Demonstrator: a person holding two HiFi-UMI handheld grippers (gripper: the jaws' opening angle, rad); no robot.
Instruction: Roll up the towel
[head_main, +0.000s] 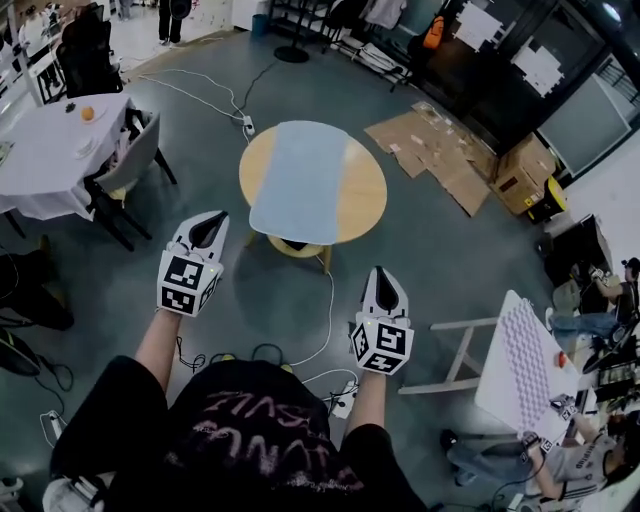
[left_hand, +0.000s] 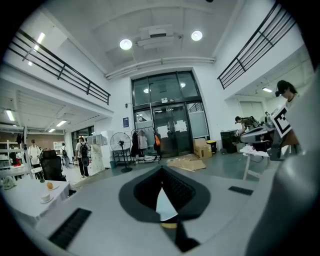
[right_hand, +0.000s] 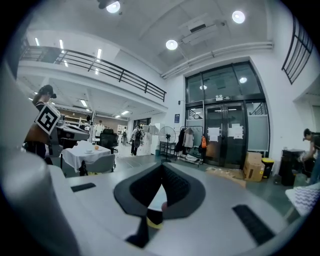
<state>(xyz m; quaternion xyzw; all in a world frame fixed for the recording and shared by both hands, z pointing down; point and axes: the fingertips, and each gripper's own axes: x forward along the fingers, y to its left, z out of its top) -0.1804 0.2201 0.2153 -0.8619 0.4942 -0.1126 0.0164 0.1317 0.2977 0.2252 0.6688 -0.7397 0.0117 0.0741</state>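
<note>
**Towel flat and unrolled on a round table, both grippers short of it**

Towel (head_main: 300, 180), pale blue and rectangular, lay spread flat across a round wooden table (head_main: 368, 195). One short end hung slightly over the near edge. No part of it was folded or curled, so the rolling had not begun, and the whole task appeared to be left.

The person stood back from the table on a grey concrete floor, with a gap of bare floor between them and the towel. The left gripper (head_main: 210, 226) and the right gripper (head_main: 385, 285) were held out in front, roughly level. Neither one touched the towel or the table. Each gripper's own view showed its jaws clenched together, with nothing caught between them.

Flattened cardboard sheets (head_main: 435, 150) lay on the floor beyond the table. A table under a white cloth (head_main: 50, 165) stood to the left.

As for writing, each gripper's cube carried black and white square markers. The person's dark shirt bore pinkish lettering too blurred to read. Papers taped to the distant glass doors were too small to make out.
</note>
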